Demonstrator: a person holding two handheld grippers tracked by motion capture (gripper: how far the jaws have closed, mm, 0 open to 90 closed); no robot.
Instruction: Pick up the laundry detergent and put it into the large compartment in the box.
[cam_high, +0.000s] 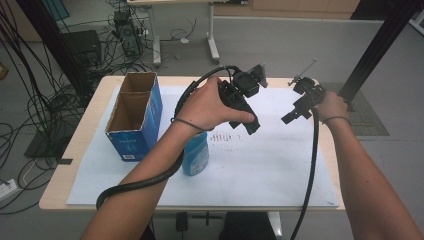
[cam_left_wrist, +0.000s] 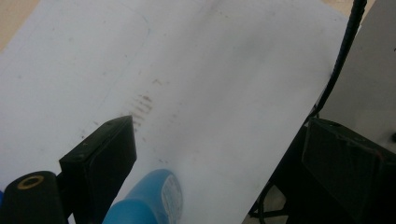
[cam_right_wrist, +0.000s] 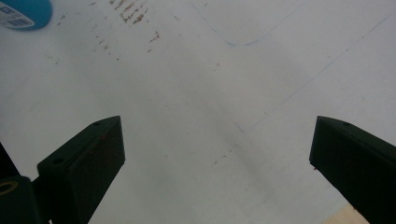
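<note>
A blue bottle (cam_high: 196, 154) with a white label stands on the white sheet (cam_high: 260, 165), partly hidden under the person's left forearm. My left gripper (cam_high: 250, 122) is held above and just right of it, tilted down to the right. In the left gripper view the jaws (cam_left_wrist: 219, 135) stand wide apart; the bottle (cam_left_wrist: 149, 200) shows low between them, near the left jaw, with neither pad pressing on it. My right gripper (cam_high: 290, 117) hovers over the sheet's right side. Its jaws (cam_right_wrist: 217, 126) are open over bare paper, and the bottle's edge (cam_right_wrist: 23, 11) is far off.
A blue cardboard box (cam_high: 135, 117) with two open compartments stands at the table's left. Brown smudges (cam_high: 222, 136) mark the sheet near its middle. Black cables trail from both grippers over the front edge. Cables and equipment lie on the floor behind the table.
</note>
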